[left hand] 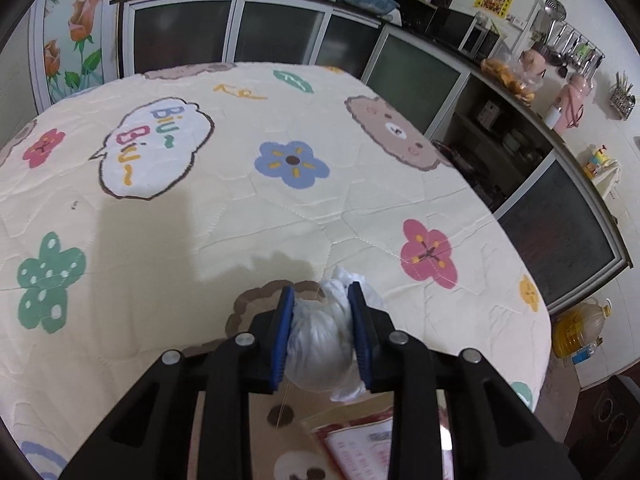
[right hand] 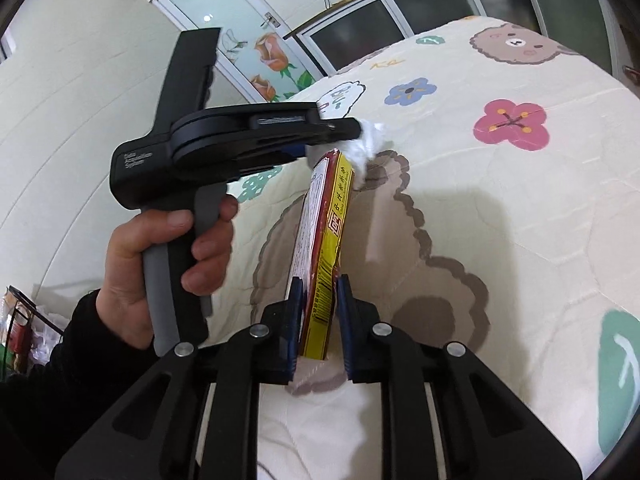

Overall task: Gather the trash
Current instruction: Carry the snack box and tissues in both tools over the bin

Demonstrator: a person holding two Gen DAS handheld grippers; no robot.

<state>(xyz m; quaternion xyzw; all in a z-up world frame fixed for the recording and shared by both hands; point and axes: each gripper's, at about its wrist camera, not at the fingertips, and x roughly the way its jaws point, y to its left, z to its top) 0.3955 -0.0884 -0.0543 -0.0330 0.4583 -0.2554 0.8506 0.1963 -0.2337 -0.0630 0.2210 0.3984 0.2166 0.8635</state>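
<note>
We have both pieces of trash pinched — our left claw [left hand: 322, 332] is squeezed on the tissue wad [left hand: 320, 340], and our right claw [right hand: 319, 320] is clamped on the flat box [right hand: 322, 240], which juts forward past the pads. The pickup step looks done. Next we judge both need carrying off the table [left hand: 200, 232] to a bin — none shows here.

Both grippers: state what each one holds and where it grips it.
Left gripper clamps the crumpled white tissue across its middle. Right gripper pinches the red-and-yellow packet by its near end.
</note>
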